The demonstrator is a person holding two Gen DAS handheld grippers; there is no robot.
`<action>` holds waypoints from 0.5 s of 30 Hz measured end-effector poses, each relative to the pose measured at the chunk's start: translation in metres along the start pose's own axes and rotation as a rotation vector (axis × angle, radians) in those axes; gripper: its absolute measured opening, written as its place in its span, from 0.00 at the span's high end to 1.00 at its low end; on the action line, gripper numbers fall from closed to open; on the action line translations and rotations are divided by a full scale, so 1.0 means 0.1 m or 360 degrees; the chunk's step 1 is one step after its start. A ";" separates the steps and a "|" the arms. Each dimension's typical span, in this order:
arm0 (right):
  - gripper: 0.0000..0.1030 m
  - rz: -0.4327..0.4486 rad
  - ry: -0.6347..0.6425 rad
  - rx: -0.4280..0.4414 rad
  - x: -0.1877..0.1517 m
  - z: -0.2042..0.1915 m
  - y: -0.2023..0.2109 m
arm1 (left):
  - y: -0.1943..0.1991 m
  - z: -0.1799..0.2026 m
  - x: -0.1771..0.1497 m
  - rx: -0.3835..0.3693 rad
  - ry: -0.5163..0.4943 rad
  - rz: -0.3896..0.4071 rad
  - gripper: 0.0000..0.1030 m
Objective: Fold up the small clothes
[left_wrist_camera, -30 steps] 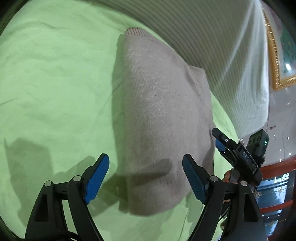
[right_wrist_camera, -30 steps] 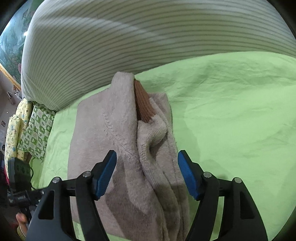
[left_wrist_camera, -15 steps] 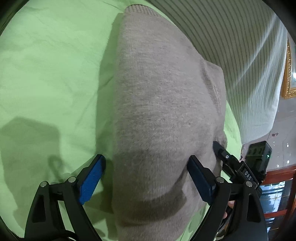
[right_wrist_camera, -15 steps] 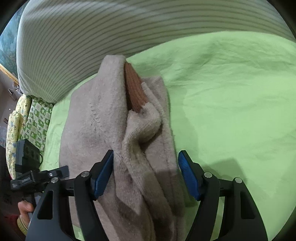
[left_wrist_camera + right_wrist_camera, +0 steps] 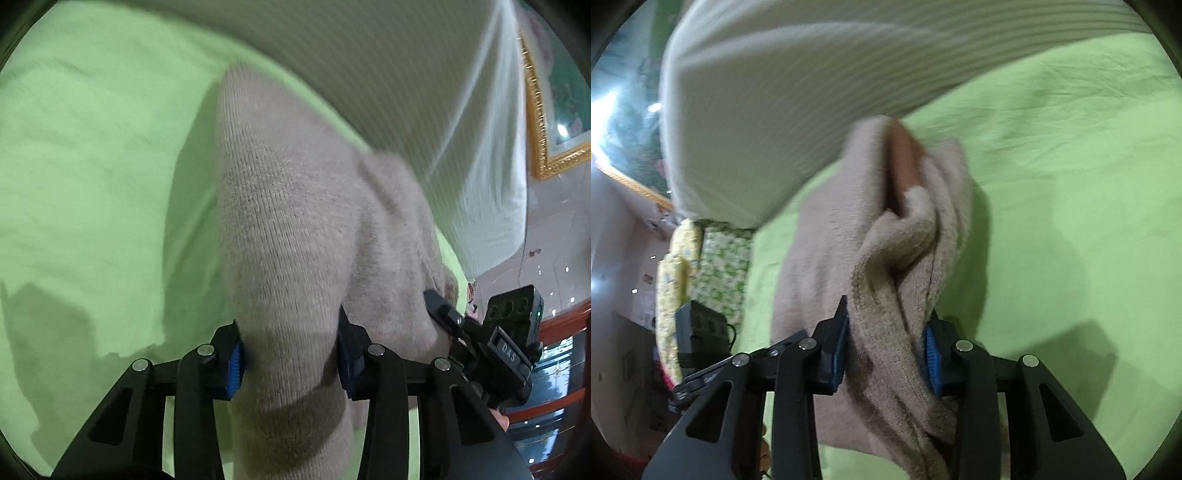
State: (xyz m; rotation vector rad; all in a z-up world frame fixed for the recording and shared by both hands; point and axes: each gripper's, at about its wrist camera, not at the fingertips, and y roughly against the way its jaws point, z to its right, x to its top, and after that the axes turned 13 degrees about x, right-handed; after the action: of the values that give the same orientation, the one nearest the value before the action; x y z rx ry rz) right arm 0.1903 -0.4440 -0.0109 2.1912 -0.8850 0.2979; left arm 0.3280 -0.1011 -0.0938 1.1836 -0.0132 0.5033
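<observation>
A folded beige knit sweater (image 5: 295, 229) lies on the green sheet (image 5: 92, 184). In the left wrist view my left gripper (image 5: 290, 363) has its jaws closing on the sweater's near end, and both blue pads press into the knit. The right wrist view shows the same sweater (image 5: 827, 258) bunched in thick folds, with a brown ribbed part (image 5: 905, 166) showing in its far fold. My right gripper (image 5: 886, 354) is closing on those folds too, its pads squeezing the fabric. The right gripper (image 5: 491, 343) also appears at the right edge of the left wrist view.
A white striped pillow or cover (image 5: 812, 92) lies behind the sweater along the far side of the bed. A patterned yellow-green cushion (image 5: 698, 266) sits at the left of the right wrist view. A gold picture frame (image 5: 539, 129) and shiny floor show beyond the bed edge.
Both grippers went from wide open around the sweater to clamped on it. The sweater's near end has bunched up between the pads, and the picture is blurred by motion.
</observation>
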 end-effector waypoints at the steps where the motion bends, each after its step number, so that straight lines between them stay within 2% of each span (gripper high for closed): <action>1: 0.65 -0.0002 0.0008 0.0021 -0.05 -0.09 0.00 | 0.11 -0.05 -0.01 -0.0008 -0.0003 0.0025 0.62; 4: 0.65 -0.0017 0.0035 0.0099 -0.22 -0.33 -0.06 | 0.48 -0.27 -0.06 -0.0021 -0.0007 0.0060 0.62; 9: 0.66 -0.0100 0.0086 0.0190 -0.57 -0.58 -0.27 | 0.94 -0.60 -0.29 0.0042 -0.0079 0.0097 0.62; 12: 0.66 -0.0154 0.0053 0.0190 -0.80 -0.56 -0.40 | 1.06 -0.86 -0.50 0.0063 -0.0114 0.0075 0.62; 15: 0.66 -0.0235 0.0051 0.0111 -1.01 -0.50 -0.53 | 0.88 -1.04 -0.67 0.0117 -0.0123 0.0016 0.62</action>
State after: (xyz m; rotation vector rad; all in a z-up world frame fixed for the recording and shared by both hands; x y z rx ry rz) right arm 0.1548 -0.3316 -0.0517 2.2957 -0.7003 0.2945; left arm 0.2086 -0.0092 -0.0749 1.2753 -0.0675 0.4701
